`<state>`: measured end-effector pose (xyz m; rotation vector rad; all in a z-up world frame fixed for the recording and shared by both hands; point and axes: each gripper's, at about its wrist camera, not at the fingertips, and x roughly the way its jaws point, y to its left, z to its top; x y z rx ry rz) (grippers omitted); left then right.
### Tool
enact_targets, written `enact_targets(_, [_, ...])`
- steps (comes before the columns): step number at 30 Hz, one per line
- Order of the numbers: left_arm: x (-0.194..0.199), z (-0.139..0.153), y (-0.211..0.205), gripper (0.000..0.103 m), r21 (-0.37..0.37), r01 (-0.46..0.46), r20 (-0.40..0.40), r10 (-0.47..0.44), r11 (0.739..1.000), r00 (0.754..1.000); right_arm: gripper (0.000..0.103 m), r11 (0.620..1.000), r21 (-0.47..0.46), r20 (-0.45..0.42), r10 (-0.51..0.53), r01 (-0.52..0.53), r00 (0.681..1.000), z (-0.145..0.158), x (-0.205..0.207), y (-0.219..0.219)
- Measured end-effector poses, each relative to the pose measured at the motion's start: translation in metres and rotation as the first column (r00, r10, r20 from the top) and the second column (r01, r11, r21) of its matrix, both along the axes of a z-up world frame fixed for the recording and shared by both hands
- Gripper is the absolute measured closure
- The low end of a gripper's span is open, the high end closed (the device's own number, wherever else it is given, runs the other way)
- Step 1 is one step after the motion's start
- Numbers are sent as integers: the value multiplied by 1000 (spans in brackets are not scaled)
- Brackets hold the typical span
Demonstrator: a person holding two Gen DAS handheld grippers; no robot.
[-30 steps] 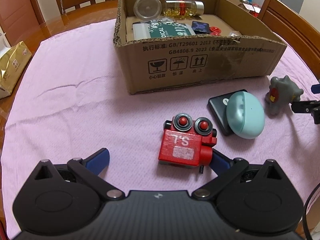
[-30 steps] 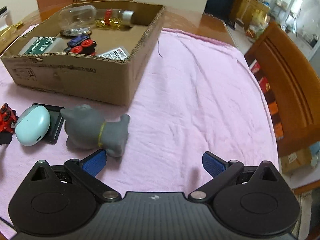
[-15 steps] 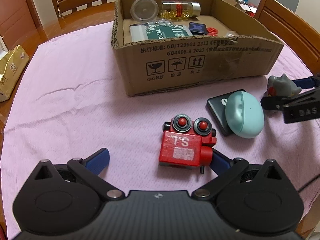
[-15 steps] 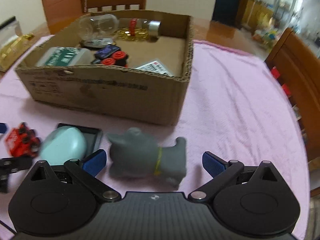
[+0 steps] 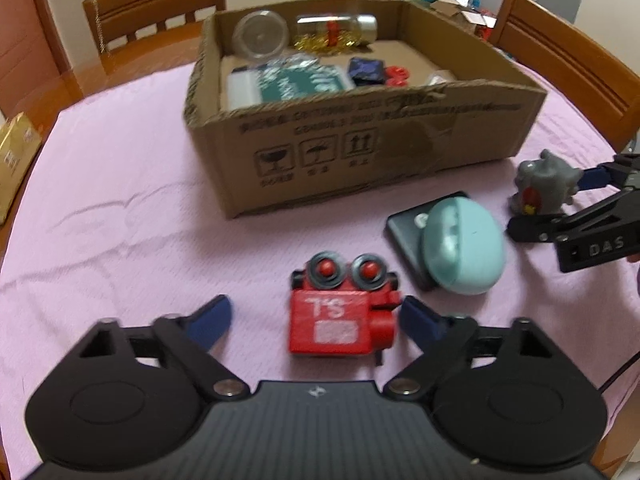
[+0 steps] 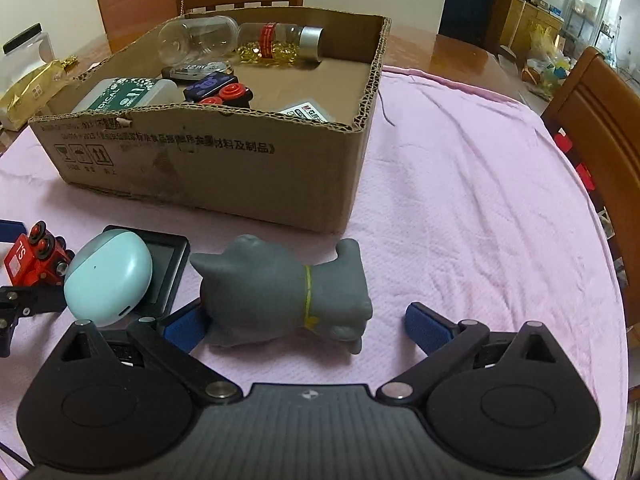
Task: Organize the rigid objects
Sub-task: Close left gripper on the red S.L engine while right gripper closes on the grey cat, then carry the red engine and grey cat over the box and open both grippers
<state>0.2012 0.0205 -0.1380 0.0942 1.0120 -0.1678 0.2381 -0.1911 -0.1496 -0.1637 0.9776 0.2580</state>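
Observation:
A red toy robot stands on the pink cloth between the fingers of my left gripper. Its jaws are closing: the right pad touches the toy, while the left pad is still a gap away. A grey toy animal lies on its side between the fingers of my right gripper, which is open. That gripper's left finger is against the toy's head and its right finger is apart. The left wrist view shows the grey toy with the right gripper around it.
A teal oval case rests on a flat black device between the two toys. Behind them, a cardboard box holds a clear jar, a capsule bottle and several small items. A gold packet lies far left. Wooden chairs ring the table.
My left gripper's fingers have drawn in around the red toy. My right gripper has moved left and forward, so the grey toy now lies between its fingers.

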Motion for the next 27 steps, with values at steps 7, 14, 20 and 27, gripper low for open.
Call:
enact_targets(7, [1,6,-15,48,2,53,10,-53,999,999,0,1000,1,2,11,-11,1000,1,-1,-1])
enact_targets(14, [2,6,-15,48,1,41,2,-41,999,999,0,1000,-5,-28,-6,5,1000,4,4,5])
enact_targets(20, [3,7,-14,48,3,46,-8,-46,999,999,14,1000,11,-18,6,-6,1000,11,4,14])
enact_targets(27, [6,11,-10,48,-5,59,-42,-59,998,997,26,999,-8,-46,31,-31,998,22,3,14])
